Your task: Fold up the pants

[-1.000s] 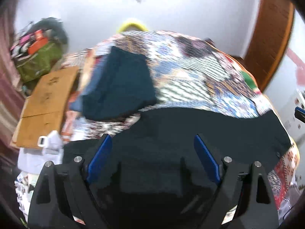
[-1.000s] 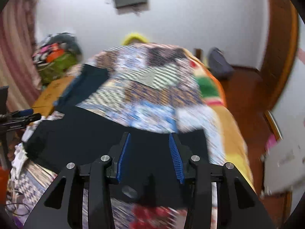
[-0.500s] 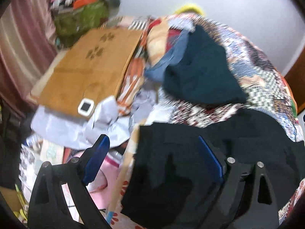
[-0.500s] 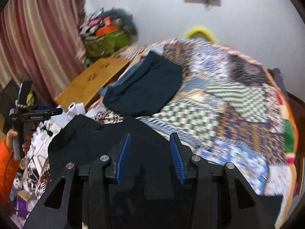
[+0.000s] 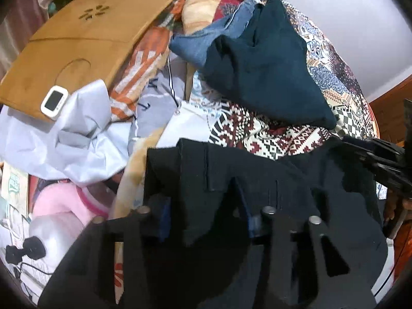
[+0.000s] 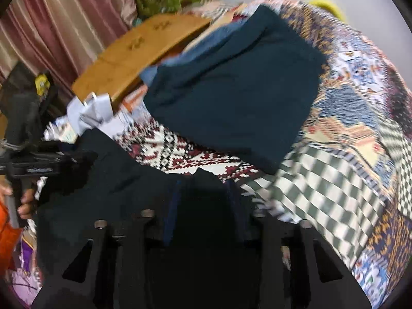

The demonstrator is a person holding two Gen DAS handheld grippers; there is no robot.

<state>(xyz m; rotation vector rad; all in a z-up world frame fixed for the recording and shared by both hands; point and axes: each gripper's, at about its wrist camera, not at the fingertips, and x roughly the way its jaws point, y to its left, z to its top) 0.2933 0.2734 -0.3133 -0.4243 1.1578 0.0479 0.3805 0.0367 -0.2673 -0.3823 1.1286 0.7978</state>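
Black pants (image 5: 257, 180) lie on the bed's patterned quilt (image 6: 347, 154), just in front of the folded dark teal garment (image 5: 270, 72), long axis running sideways from one tool to the other. Left tool (image 5: 203, 216) has blue pads apart with bunched pant fabric between them; clamped or not, cannot tell. Right tool (image 6: 203, 206) likewise over black cloth, blurred, grip unclear. Wooden board (image 5: 77, 38) sits left of the teal garment.
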